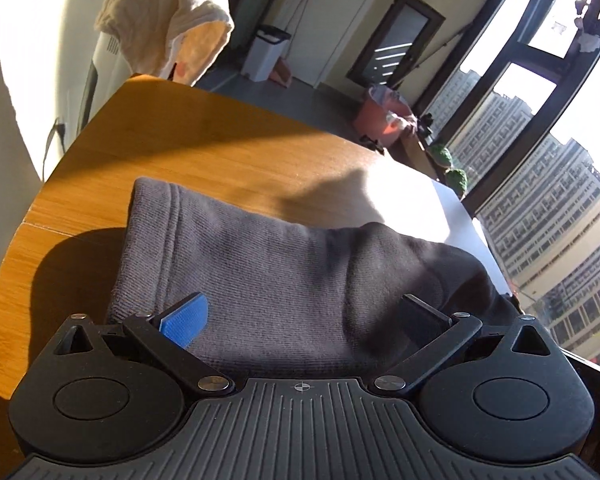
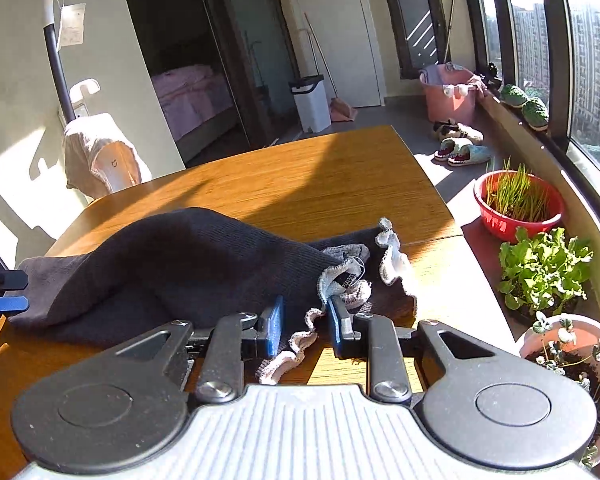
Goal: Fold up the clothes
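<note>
The left gripper [image 1: 304, 316] has its fingers spread wide apart, the blue pad [image 1: 186, 320] on one side and the dark finger on the other, both hovering just over the grey end of the dark knit garment [image 1: 284, 264], gripping nothing. The right gripper [image 2: 302, 326] has its fingers only partly apart, straddling the frilly pale trim [image 2: 300, 340] along the garment's near hem; the trim lies in the gap, but neither pad looks pressed on it, so I would call it unclamped. The garment itself lies humped across the near part of the wooden table [image 2: 300, 184], its plain grey cuff towards the left edge and its ruffled, labelled opening towards the right edge, where the sun falls. To do this step well, I think each hand should take hold at its own end low down, catching both layers of cloth rather than just the trim, then lift evenly so the hump in the middle flattens before anything is folded over. The right one in particular wants a deeper bite, since the frill alone would likely stretch or slip. What sort of garment it is I cannot say; the middle is bunched and in shadow, and its near edge is hidden beneath both gripper bodies. Glare washes out the far right corner of the table in the left view.
</note>
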The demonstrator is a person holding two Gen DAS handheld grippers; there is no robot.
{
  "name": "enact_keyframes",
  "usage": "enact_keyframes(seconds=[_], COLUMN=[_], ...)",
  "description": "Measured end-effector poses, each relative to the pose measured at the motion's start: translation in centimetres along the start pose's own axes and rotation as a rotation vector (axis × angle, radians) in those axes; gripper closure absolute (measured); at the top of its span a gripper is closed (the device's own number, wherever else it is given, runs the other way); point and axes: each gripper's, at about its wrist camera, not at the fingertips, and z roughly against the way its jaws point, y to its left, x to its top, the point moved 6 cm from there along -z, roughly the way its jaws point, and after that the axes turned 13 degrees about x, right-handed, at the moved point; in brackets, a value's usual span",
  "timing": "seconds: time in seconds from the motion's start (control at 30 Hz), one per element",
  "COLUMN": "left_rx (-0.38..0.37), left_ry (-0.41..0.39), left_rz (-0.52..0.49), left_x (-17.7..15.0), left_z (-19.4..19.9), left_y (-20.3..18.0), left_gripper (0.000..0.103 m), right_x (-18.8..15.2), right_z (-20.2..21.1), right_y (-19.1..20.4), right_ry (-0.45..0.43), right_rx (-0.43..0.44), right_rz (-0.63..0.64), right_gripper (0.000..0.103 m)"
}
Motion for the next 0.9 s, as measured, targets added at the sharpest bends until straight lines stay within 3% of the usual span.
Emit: enact_keyframes(seconds=[0.1,0.2,0.3,0.47,0.53,0.6,0.63,0.67,0.8,0.9], left_rx=[0.016,0.011,0.012,0.030,0.038,0.025,0.009,-0.003,0.013,0.033], left_ry=[-0.001,0.000,-0.008,-0.020,-0.015,-0.011,-0.013,-0.014,-0.005,-0.017], left_rz=[0.005,0.020,0.019,-0.003,0.002,0.010,0.011,0.012,-0.006,-0.050], left_x=[0.2,0.4,0.4,0.2,0.3,0.5,0.5,0.4,-0.8,-1.3], left_z=[0.1,0.1,0.1,0.4,0.7,1.1,1.4,1.6,0.9,0.2], left_y=[0.5,0.9,1.0,1.2,1.3,1.1,0.7,0.3,-0.8,-1.4], left_gripper=[0.000,0.000,0.000,0.000,0.000,0.000,0.000,0.000,0.000,0.000], right_x=[3.3,6.1,6.3,3.2,2.6,2.4,2.2,1.9,0.1,0.0], right_z=[1.5,2.8,2.1,1.7,2.5,3.1,3.2,3.1,1.4,-1.0], right_y=[0.9,1.3,-0.6,-4.6,-4.6,-3.7,-3.2,-2.7,-0.5,-0.5], right_ry=[-0.088,-0.149,-0.112,-0.046,-0.058,-0.070,-0.072,-0.072,-0.026,0.002], right_rx=[0.015,-0.026,-0.067,-0.210,-0.178,-0.118,-0.094,-0.074,-0.003,-0.013], right_rz=[0.069,0.147,0.113,0.040,0.021,0.004,-0.006,-0.011,0.006,0.018], right_gripper=[0.098,0.098,0.098,0.097,0.097,0.087,0.075,0.073,0.073,0.070])
